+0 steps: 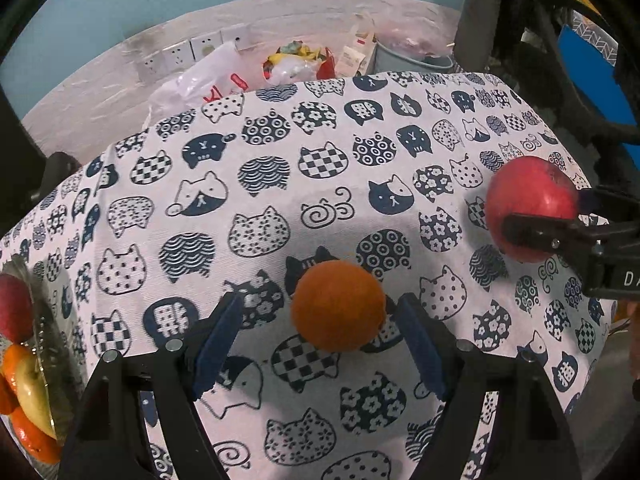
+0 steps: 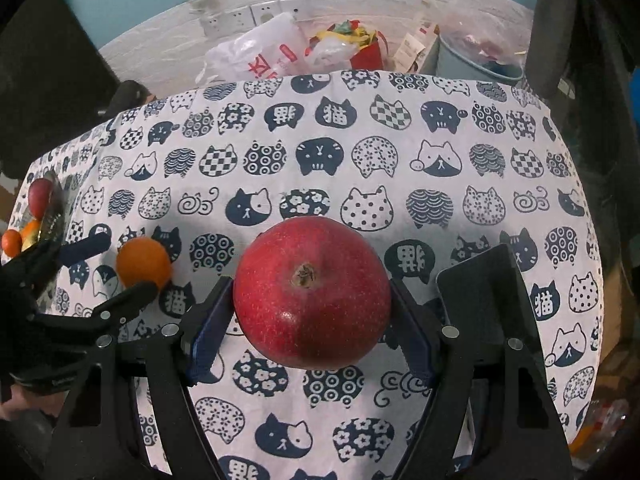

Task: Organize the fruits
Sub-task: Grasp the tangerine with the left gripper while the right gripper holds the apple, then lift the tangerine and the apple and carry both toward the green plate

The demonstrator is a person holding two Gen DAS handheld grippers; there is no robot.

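Observation:
An orange (image 1: 338,306) lies on the cat-print cloth between the fingers of my left gripper (image 1: 320,300), which is open. The orange sits close to the right pad (image 1: 420,344), with a clear gap to the left pad. My right gripper (image 2: 312,280) is shut on a large red apple (image 2: 312,292), its blue pads against both sides. I cannot tell whether the apple rests on the cloth. In the left wrist view the red apple (image 1: 528,200) and right gripper (image 1: 548,210) are at the right. In the right wrist view the left gripper (image 2: 128,264) straddles the orange (image 2: 144,264).
A clear bowl (image 1: 44,320) at the table's left edge holds a red apple, oranges and a yellow-green apple; the bowl (image 2: 52,216) also appears at far left in the right wrist view. Plastic bags (image 2: 264,52) and a grey bin (image 2: 476,64) stand beyond the far edge. Black chair (image 1: 560,60) at right.

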